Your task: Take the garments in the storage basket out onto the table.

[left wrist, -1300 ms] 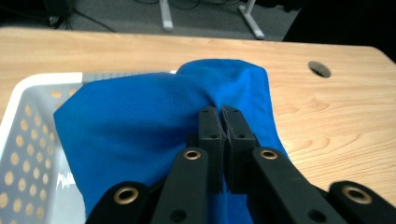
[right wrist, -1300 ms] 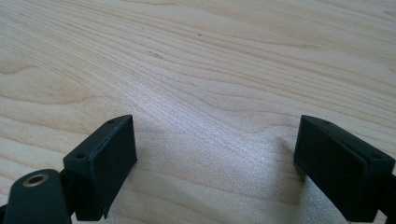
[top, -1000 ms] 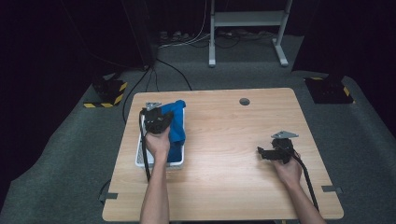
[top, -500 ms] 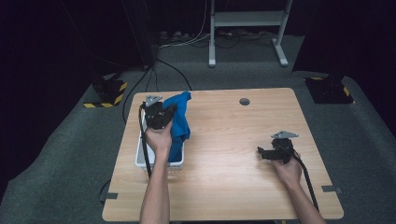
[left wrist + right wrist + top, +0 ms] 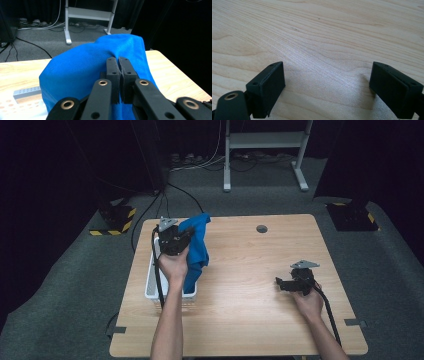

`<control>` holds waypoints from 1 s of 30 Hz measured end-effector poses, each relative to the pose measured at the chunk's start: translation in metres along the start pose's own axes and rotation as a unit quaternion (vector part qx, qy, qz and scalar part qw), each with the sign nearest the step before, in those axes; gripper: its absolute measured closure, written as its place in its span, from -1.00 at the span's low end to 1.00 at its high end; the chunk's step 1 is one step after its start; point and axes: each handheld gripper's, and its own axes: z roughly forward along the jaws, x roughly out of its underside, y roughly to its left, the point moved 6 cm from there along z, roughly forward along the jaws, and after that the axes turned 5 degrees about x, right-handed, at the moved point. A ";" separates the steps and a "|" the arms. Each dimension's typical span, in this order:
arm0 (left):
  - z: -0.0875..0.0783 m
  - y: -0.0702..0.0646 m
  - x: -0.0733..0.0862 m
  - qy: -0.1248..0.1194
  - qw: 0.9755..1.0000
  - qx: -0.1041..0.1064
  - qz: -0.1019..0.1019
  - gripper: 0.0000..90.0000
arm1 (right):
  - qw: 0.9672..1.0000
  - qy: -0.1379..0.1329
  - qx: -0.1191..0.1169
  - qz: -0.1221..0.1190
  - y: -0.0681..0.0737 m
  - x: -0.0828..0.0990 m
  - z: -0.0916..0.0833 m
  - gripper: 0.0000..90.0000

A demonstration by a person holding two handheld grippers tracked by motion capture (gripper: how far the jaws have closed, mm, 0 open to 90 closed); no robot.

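High view: left gripper [image 5: 184, 236] holds the blue cloth [image 5: 197, 251] above the white basket [image 5: 150, 287]. Left gripper view: jaws pinched together on cloth [image 5: 82, 72]. Right gripper view: right gripper [image 5: 327, 90] jaws wide apart, empty, over the table [image 5: 324, 37].

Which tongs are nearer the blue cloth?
Left. The left tongs are clamped on the blue cloth above the basket; the right tongs sit far across the table.

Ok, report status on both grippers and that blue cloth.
Left gripper shut on blue cloth, lifted over white basket. Right gripper open, empty, low over table. Nothing in the way.
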 end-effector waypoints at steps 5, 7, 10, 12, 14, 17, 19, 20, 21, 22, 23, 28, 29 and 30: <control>0.001 -0.012 -0.005 -0.001 1.000 0.010 0.012 0.96 | 1.000 0.000 0.000 0.000 0.000 0.000 0.000 -0.72; 0.001 -0.014 -0.006 -0.001 1.000 0.013 0.014 0.96 | 1.000 0.000 0.000 0.000 0.000 0.000 0.000 -0.72; 0.003 -0.021 -0.010 -0.002 1.000 0.025 0.017 0.96 | 1.000 0.000 0.000 0.000 0.000 0.000 0.000 -0.72; 0.004 -0.027 -0.011 -0.001 0.999 0.031 0.022 0.96 | 1.000 0.000 0.000 0.000 0.000 0.000 0.000 -0.72; 0.007 -0.034 -0.013 0.000 0.999 0.039 0.027 0.96 | 1.000 0.000 0.000 0.000 0.000 0.000 0.000 -0.72; 0.009 -0.040 -0.014 0.000 0.998 0.048 0.029 0.96 | 1.000 0.000 0.000 0.000 0.000 0.000 0.000 -0.72; 0.011 -0.045 -0.015 -0.001 0.998 0.053 0.030 0.96 | 1.000 0.000 -0.001 -0.001 0.000 0.000 0.000 -0.72; 0.011 -0.047 -0.016 -0.001 0.998 0.056 0.031 0.96 | 1.000 0.000 -0.001 -0.001 0.000 0.000 0.000 -0.72; 0.012 -0.049 -0.017 -0.001 0.998 0.059 0.031 0.96 | 1.000 0.000 -0.001 -0.001 0.000 0.000 0.000 -0.72; 0.012 -0.049 -0.017 -0.001 0.998 0.059 0.031 0.96 | 1.000 0.000 -0.001 -0.001 0.000 0.000 0.000 -0.72; 0.013 -0.052 -0.019 -0.003 0.997 0.064 0.030 0.96 | 1.000 0.000 -0.001 -0.001 0.000 0.000 0.000 -0.72; 0.013 -0.063 -0.026 -0.010 0.996 0.080 0.031 0.96 | 1.000 0.000 -0.001 -0.001 0.000 0.000 0.000 -0.72; 0.013 -0.065 -0.027 -0.012 0.996 0.082 0.032 0.96 | 1.000 0.000 -0.001 -0.001 0.000 0.000 0.000 -0.72; 0.013 -0.068 -0.028 -0.014 0.996 0.086 0.032 0.96 | 1.000 0.000 -0.001 -0.001 0.000 0.000 0.000 -0.72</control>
